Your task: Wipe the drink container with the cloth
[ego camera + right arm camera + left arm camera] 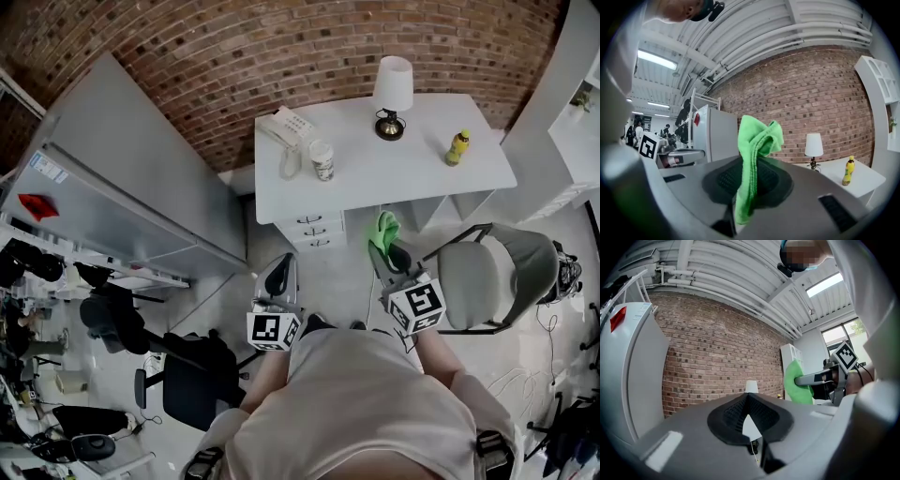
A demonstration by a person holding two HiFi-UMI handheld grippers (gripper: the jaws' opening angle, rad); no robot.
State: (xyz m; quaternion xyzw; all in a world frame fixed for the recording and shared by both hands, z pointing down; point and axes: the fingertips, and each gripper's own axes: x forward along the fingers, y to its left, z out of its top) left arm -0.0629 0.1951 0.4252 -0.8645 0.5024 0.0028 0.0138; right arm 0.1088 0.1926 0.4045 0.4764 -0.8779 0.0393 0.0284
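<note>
The drink container, a small yellow bottle [457, 147], stands upright at the right of the white table [412, 173], and shows in the right gripper view as the bottle [848, 170]. A green cloth [382, 229] sticks up from my right gripper [384, 246], whose jaws are shut on it. In the right gripper view the cloth [754, 154] hangs between the pads. My left gripper [280, 265] is held beside it, shut with nothing in it, its pads [736, 416] meeting. Both grippers hover well short of the table, over the floor.
On the table stand a white lamp [392, 89], a paper cup [322, 159] and a white box-like device [286, 127]. A drawer unit [312, 230] sits under the table. A grey chair [492, 277] is at my right, a grey fridge [131, 178] at my left.
</note>
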